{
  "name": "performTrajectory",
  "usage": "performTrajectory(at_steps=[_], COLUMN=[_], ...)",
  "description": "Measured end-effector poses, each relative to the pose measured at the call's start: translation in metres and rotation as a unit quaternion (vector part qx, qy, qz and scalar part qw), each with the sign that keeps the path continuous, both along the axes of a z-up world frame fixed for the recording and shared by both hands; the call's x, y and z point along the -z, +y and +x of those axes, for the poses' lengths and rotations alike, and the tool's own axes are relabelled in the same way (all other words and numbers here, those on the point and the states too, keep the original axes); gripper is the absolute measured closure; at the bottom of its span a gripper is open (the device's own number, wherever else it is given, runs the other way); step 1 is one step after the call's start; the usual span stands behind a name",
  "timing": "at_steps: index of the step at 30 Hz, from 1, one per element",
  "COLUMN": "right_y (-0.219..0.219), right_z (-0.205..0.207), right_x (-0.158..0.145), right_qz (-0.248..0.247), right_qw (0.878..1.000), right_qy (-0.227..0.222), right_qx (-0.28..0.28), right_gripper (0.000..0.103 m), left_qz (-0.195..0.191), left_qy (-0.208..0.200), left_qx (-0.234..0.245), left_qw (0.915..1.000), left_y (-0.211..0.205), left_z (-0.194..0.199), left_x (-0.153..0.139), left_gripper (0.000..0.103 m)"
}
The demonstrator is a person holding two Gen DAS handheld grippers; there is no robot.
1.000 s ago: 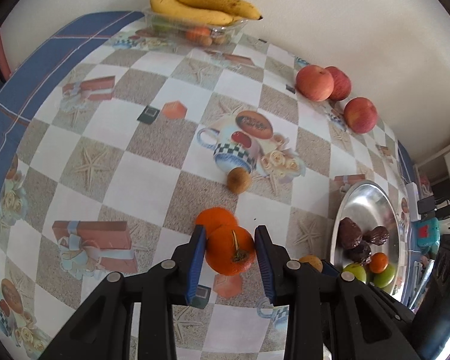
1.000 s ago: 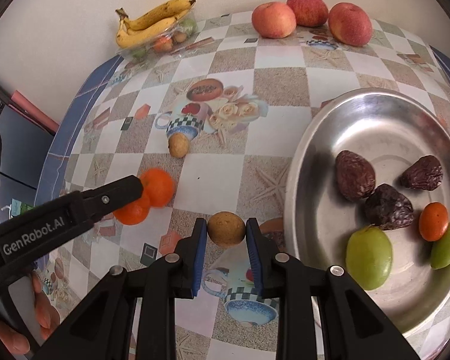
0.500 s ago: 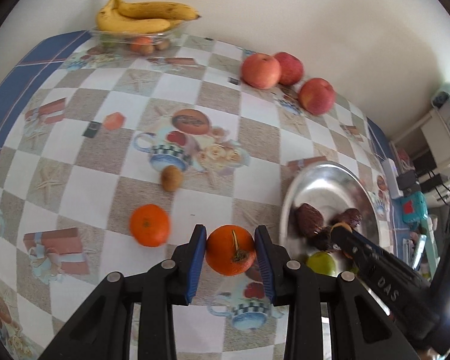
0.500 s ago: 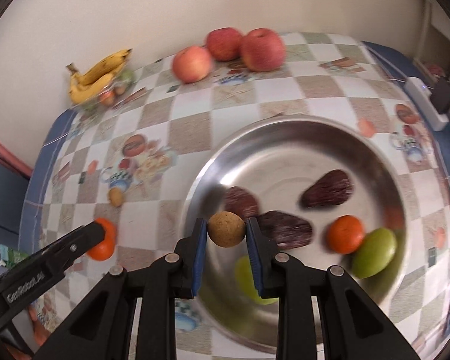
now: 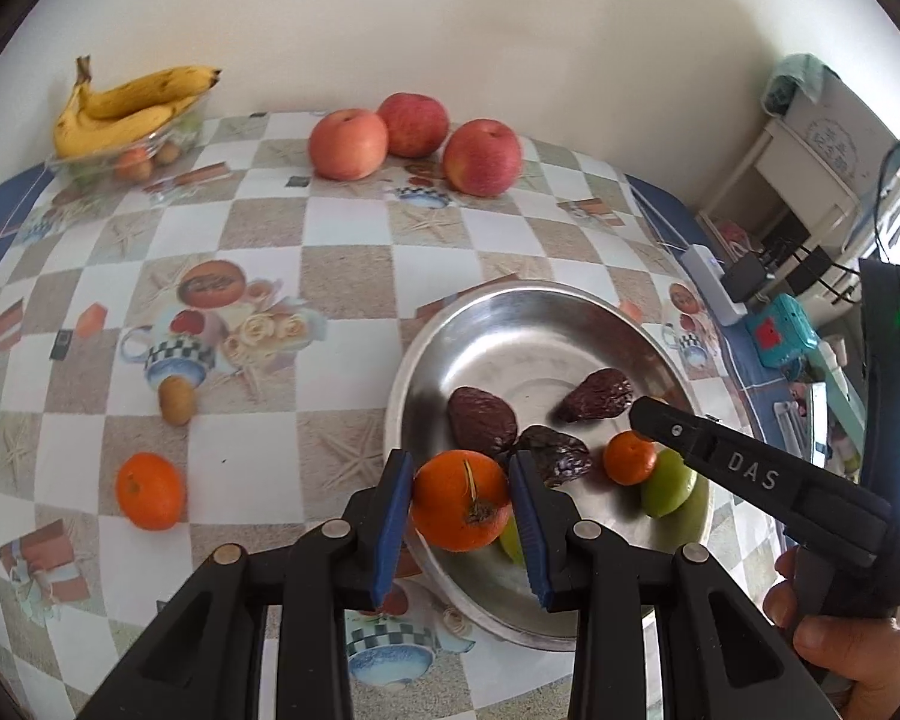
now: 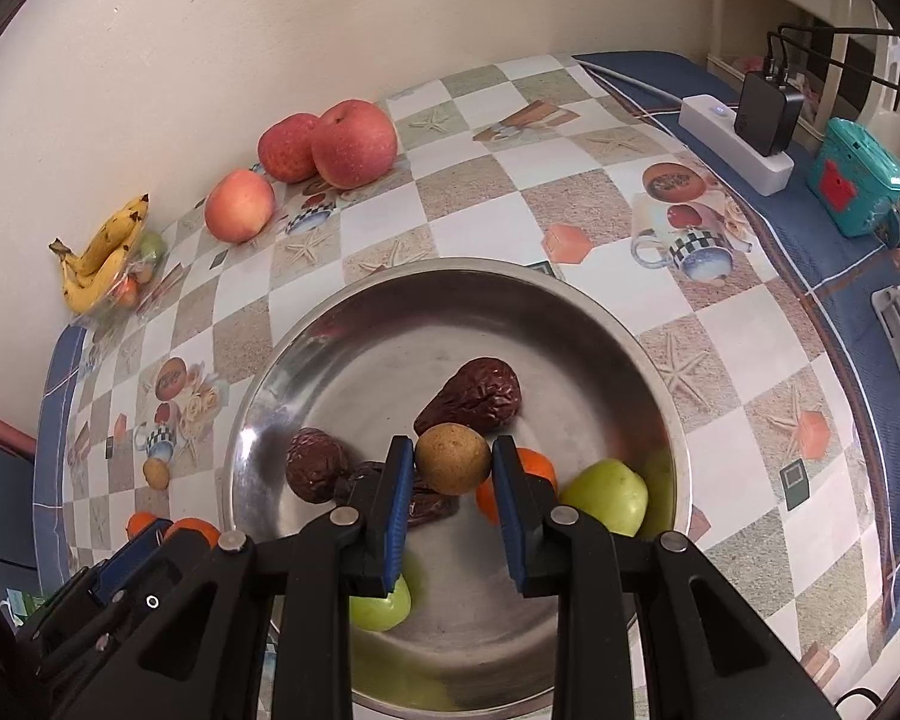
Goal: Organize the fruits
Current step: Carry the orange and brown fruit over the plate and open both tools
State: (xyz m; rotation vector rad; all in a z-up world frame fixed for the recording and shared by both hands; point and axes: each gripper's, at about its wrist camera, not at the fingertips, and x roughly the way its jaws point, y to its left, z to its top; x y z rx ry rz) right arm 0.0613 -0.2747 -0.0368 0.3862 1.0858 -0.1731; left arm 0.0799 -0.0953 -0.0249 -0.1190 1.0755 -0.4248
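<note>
The left tool (image 5: 461,501) is clamped narrow on an orange (image 5: 461,499), held above the near rim of the steel bowl (image 5: 510,324); the right tool (image 6: 453,461) is clamped narrow on a small brown round fruit (image 6: 453,459), held over the middle of the same bowl; neither fruit looks set down yet.

Already in the bowl, as far as the views show: 3 dark wrinkled fruits (image 6: 477,396), 1 small orange fruit (image 5: 629,457), and at least 2 green fruits (image 6: 606,495); so the gathering looks well under way.

Still out on the table (image 5: 342,276): 1 orange (image 5: 150,491) and 1 small brown fruit (image 5: 177,399), well apart from the bowl; 3 apples (image 5: 413,141) grouped near the wall; a bunch of bananas (image 5: 129,105) resting on a clear tray of small fruits in the far corner.

By my judgement, the step in hand is releasing both carried fruits into the bowl; after that, 2 loose small fruits remain; whether the apples and bananas count as already organized, I cannot tell.
</note>
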Motion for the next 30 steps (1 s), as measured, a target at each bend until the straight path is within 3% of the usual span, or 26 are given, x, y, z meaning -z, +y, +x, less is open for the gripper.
performTrajectory(at_steps=[8,20,24,28,30], right_y=[0.004,0.004,0.006,0.011,0.015], right_z=[0.002,0.002,0.003,0.004,0.004], right_x=[0.002,0.004,0.005,0.005,0.006], right_qz=[-0.003,-0.001,-0.002,-0.007,-0.011], right_qw=[1.0,1.0,1.0,1.0,0.999], right_qy=[0.005,0.009,0.011,0.014,0.015], right_qx=[-0.008,-0.009,-0.013,-0.021,-0.028], right_gripper=[0.075,0.075,0.075,0.075,0.075], left_qz=[-0.012,-0.009,-0.005,0.005,0.012], left_qy=[0.003,0.019,0.032,0.032,0.032], left_qx=[0.009,-0.015,-0.042,-0.07,-0.085], left_qw=[0.9999,0.9997,0.9986,0.997,0.9958], left_y=[-0.003,0.008,0.019,0.033,0.04], left_z=[0.001,0.005,0.009,0.012,0.013], left_x=[0.001,0.008,0.013,0.014,0.014], left_gripper=[0.065,0.065,0.053,0.053,0.048])
